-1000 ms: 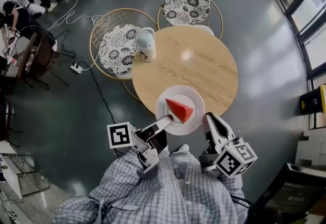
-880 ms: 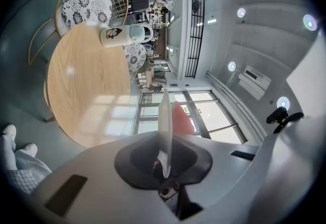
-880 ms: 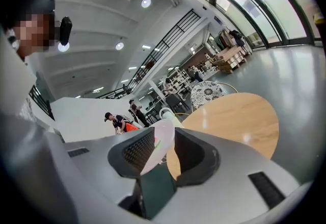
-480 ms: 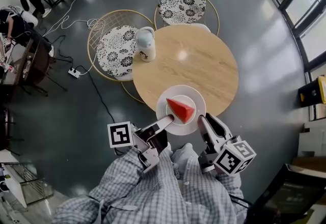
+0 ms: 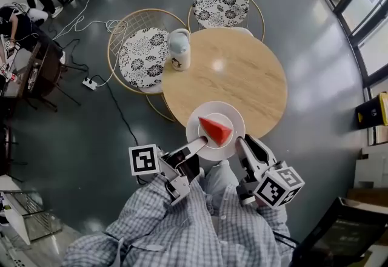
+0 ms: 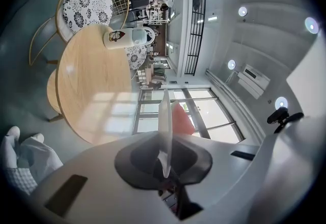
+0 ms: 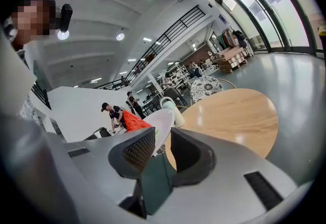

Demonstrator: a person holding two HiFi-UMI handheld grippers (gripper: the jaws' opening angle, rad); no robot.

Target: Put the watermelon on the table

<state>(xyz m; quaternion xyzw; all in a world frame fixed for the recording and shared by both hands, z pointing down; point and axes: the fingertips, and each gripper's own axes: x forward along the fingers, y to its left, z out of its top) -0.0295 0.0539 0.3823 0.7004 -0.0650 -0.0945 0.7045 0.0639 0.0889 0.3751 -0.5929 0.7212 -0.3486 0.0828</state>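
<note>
A red wedge of watermelon [image 5: 215, 130] lies on a white plate [image 5: 229, 115] that hangs over the near edge of the round wooden table [image 5: 242, 71]. My left gripper [image 5: 198, 141] is shut on the plate's left rim; in the left gripper view the plate [image 6: 165, 126] stands edge-on between the jaws, with the watermelon [image 6: 182, 118] behind it. My right gripper [image 5: 247, 142] is open just right of the plate, with nothing between its fingers. In the right gripper view the plate [image 7: 159, 125] and watermelon [image 7: 134, 121] lie just beyond the open right gripper [image 7: 162, 147].
A pale kettle [image 5: 179, 48] stands at the table's far left edge. Two chairs with floral cushions [image 5: 143, 57] [image 5: 220, 3] sit behind the table. Cables and a power strip [image 5: 90, 82] lie on the grey floor at left. People sit at desks far left.
The right gripper has come a little leftward, closer to the plate's right rim. The left gripper and plate have kept their place.
</note>
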